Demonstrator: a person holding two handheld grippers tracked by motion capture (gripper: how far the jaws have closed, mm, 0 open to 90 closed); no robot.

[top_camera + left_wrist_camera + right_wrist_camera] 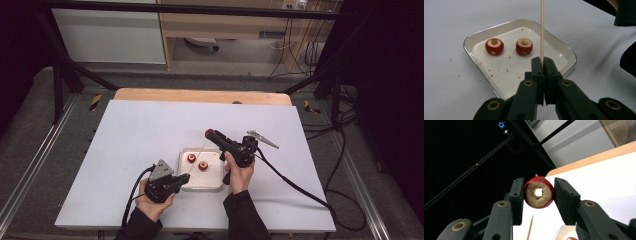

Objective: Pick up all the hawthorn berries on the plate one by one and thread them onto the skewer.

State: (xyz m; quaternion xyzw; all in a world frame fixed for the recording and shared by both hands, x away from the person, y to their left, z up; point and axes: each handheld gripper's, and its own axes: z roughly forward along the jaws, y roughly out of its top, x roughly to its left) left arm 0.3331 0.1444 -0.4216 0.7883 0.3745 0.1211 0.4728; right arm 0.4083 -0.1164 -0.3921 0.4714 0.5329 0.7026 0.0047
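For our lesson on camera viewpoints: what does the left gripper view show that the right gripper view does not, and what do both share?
Left gripper view alone: the left gripper shut on the thin wooden skewer, and two cored red fruits lying in the shallow white rectangular tray.

Right gripper view alone: the right gripper shut on a third cored red fruit, its hole showing light through, with a dark background and the table's wooden edge.

Both: the white tabletop, the skewer, whose tip appears between the right gripper's jaws, and part of the tray.
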